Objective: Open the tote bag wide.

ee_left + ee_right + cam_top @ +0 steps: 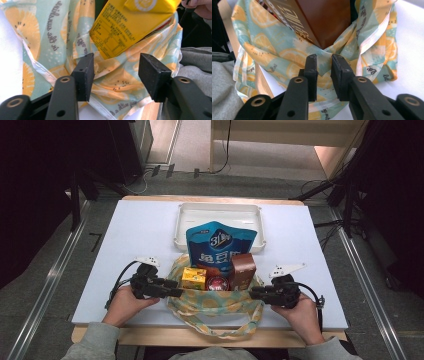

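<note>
- Landmark: a fabric bag (220, 302) printed with orange slices on pale blue-green lies on the near half of the pale worktop (140, 235), its mouth turned towards the far edge and its two handles (227, 326) trailing to the near edge.
- Contents of the bag: a blue snack pouch (220, 242) stands tallest at the back and leans out of the mouth; a yellow carton (193, 278) sits in the left part; a brown box (243, 270) sits in the right part; a small red round item (217, 283) lies between carton and box, too small to identify.
- Beyond the bag: a white tray (185, 220) rests on the worktop, and the top of the blue pouch overlaps its near rim.
- Left gripper (172, 292): at the bag's left edge. In the left gripper view (116, 73) its jaws stand well apart with a fold of bag cloth between them; the pads do not press on it. The yellow carton (130, 22) rises just behind the cloth.
- Right gripper (256, 293): at the bag's right edge. In the right gripper view (323, 75) its jaws stand close together with a narrow gap, and a fold of bag cloth (277, 50) runs into that gap; whether the pads pinch the cloth cannot be told. A corner of the brown box (324, 22) points down just behind the jaws.
- Hands: each hand, in a grey sleeve (95, 342), holds its gripper at the near side of the bag.
</note>
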Motion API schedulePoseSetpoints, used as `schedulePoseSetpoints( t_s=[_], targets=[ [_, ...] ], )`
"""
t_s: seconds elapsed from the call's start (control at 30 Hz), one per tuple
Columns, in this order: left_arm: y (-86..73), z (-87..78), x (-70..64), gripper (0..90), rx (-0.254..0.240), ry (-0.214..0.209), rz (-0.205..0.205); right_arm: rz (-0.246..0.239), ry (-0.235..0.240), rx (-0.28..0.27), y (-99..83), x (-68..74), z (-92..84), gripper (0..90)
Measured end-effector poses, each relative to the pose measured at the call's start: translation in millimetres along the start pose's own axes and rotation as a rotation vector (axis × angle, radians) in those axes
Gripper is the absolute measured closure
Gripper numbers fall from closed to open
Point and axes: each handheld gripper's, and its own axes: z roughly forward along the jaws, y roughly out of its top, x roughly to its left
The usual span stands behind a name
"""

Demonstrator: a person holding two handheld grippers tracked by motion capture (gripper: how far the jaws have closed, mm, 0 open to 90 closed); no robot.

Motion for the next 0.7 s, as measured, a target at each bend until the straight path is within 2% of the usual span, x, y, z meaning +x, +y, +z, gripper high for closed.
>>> schedulePoseSetpoints(
  t_s=[0.4,0.47,0.7],
  targets=[
    [5.0,-9.0,-4.7,34.8,-0.014,0.013,0.015,-0.013,0.007,-0.036,5.6,-2.1,-10.8,64.5],
    [6.4,-14.6,-6.8,33.6,-0.036,0.019,0.024,-0.013,0.001,-0.043,6.5,-2.8,-13.4,63.6],
    [11.2,-25.0,-12.7,32.7,-0.068,0.025,0.035,-0.01,0.007,-0.079,9.5,-4.0,-25.7,60.5]
  ],
)
